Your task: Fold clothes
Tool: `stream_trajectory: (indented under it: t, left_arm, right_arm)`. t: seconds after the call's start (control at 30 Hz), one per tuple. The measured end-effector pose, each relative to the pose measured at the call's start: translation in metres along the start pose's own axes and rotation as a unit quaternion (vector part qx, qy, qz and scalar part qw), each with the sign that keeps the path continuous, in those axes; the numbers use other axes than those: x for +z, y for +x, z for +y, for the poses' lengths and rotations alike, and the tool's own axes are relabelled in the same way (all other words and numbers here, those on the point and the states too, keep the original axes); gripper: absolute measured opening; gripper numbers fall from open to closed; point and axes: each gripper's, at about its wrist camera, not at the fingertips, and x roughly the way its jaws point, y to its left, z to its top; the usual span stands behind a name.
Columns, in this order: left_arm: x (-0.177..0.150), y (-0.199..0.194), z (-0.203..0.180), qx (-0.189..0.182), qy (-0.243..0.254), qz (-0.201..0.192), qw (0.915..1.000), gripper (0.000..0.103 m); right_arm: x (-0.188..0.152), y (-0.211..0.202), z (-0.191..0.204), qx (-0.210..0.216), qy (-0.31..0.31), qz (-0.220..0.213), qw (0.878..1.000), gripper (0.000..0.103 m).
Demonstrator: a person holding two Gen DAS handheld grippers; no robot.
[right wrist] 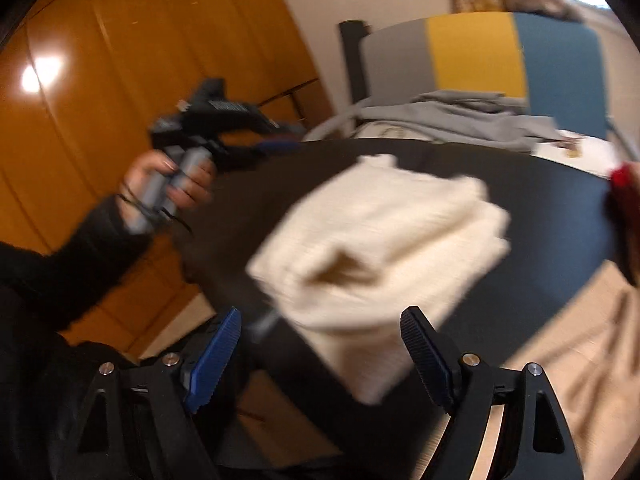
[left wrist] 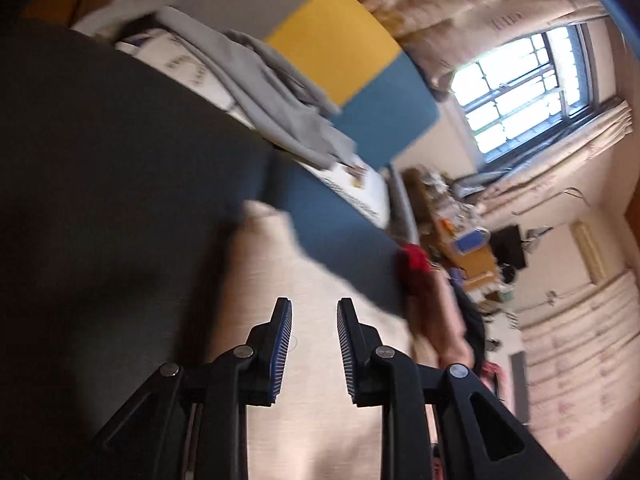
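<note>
Left gripper (left wrist: 314,312): fingers parted a little, nothing between them, raised off to the left of the table (right wrist: 560,216), seen in the person's left hand (right wrist: 168,184). Sweater (right wrist: 380,248): cream, already partly folded, lying on the dark table, overhanging the near edge, long axis running from near-left to far-right, blurred. Right gripper (right wrist: 320,332): spread wide, empty, straight before the overhanging near end. Judged nearer of the two, so best placed for the next grasp. Beyond, grey clothes (right wrist: 460,116) heaped on a bed.
</note>
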Motion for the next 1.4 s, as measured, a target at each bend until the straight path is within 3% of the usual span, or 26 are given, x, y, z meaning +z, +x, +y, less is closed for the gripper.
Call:
stream_trajectory:
  t: [0.07, 0.13, 0.27, 0.3, 0.33, 0.43, 0.5, 0.6, 0.67, 0.77, 0.83, 0.9, 0.93, 1.1, 1.27, 1.3, 1.33, 1.37, 1.4]
  left_arm:
    - [-0.013, 0.003, 0.009, 0.000, 0.009, -0.001, 1.0000, 0.022]
    - [-0.023, 0.009, 0.012, -0.003, 0.032, -0.003, 0.9995, 0.022]
    - [-0.041, 0.023, -0.004, -0.015, 0.106, -0.001, 0.9942, 0.022]
    - [-0.048, 0.027, -0.011, -0.010, 0.133, 0.000, 0.9911, 0.022]
    - [-0.056, 0.030, -0.017, -0.009, 0.159, 0.004, 0.9872, 0.022]
    - [-0.085, 0.040, -0.030, 0.007, 0.236, 0.021, 0.9715, 0.024]
    - [-0.102, 0.050, -0.032, 0.013, 0.264, 0.036, 0.9636, 0.024]
    - [-0.117, 0.054, -0.034, 0.026, 0.285, 0.022, 0.9578, 0.024]
    - [-0.117, 0.052, -0.037, 0.031, 0.282, 0.022, 0.9588, 0.024]
    - [-0.119, 0.046, -0.040, 0.034, 0.281, 0.020, 0.9588, 0.024]
    - [-0.121, 0.046, -0.040, 0.032, 0.282, 0.017, 0.9589, 0.024]
    - [-0.122, 0.047, -0.041, 0.033, 0.280, 0.012, 0.9594, 0.024]
    - [-0.123, 0.048, -0.042, 0.033, 0.280, 0.010, 0.9595, 0.025]
    - [-0.127, 0.047, -0.045, 0.038, 0.287, 0.004, 0.9573, 0.025]
    - [-0.129, 0.037, -0.050, 0.035, 0.289, -0.021, 0.9564, 0.025]
    - [-0.131, 0.034, -0.052, 0.033, 0.293, -0.027, 0.9552, 0.025]
    - [-0.133, 0.032, -0.054, 0.032, 0.297, -0.032, 0.9538, 0.025]
    - [-0.134, 0.030, -0.056, 0.031, 0.301, -0.037, 0.9523, 0.025]
    - [-0.136, 0.027, -0.058, 0.030, 0.305, -0.042, 0.9509, 0.025]
  right_arm:
    - [0.006, 0.022, 0.005, 0.012, 0.000, 0.022, 1.000, 0.080]
    - [0.009, 0.044, 0.004, 0.017, 0.009, 0.044, 0.999, 0.065]
    - [0.013, 0.079, -0.003, 0.026, 0.041, 0.066, 0.997, 0.052]
    - [0.012, 0.082, -0.002, 0.020, 0.043, 0.068, 0.997, 0.029]
    - [0.010, 0.079, -0.002, 0.010, 0.047, 0.069, 0.996, 0.014]
    - [-0.003, 0.063, -0.004, -0.025, 0.052, 0.065, 0.996, 0.013]
    - [-0.027, 0.061, -0.018, -0.048, 0.087, 0.085, 0.991, 0.013]
    - [-0.059, 0.061, -0.026, -0.040, 0.110, 0.074, 0.990, 0.014]
    - [-0.064, 0.051, -0.031, -0.021, 0.145, 0.046, 0.988, 0.019]
    - [-0.062, 0.025, -0.037, -0.010, 0.181, 0.021, 0.983, 0.031]
    - [-0.056, 0.003, -0.039, -0.018, 0.184, -0.012, 0.983, 0.057]
    - [-0.047, -0.015, -0.044, -0.030, 0.189, -0.053, 0.980, 0.072]
    - [-0.041, -0.019, -0.046, -0.035, 0.186, -0.069, 0.979, 0.072]
    - [-0.003, 0.002, -0.074, -0.075, 0.209, -0.109, 0.969, 0.072]
    - [0.026, 0.042, -0.086, -0.073, 0.227, -0.092, 0.967, 0.072]
    - [0.030, 0.048, -0.087, -0.072, 0.226, -0.085, 0.968, 0.062]
    - [0.034, 0.060, -0.085, -0.081, 0.217, -0.066, 0.971, 0.036]
    - [0.037, 0.071, -0.083, -0.090, 0.208, -0.047, 0.973, 0.023]
    - [0.040, 0.081, -0.081, -0.103, 0.198, -0.031, 0.974, 0.017]
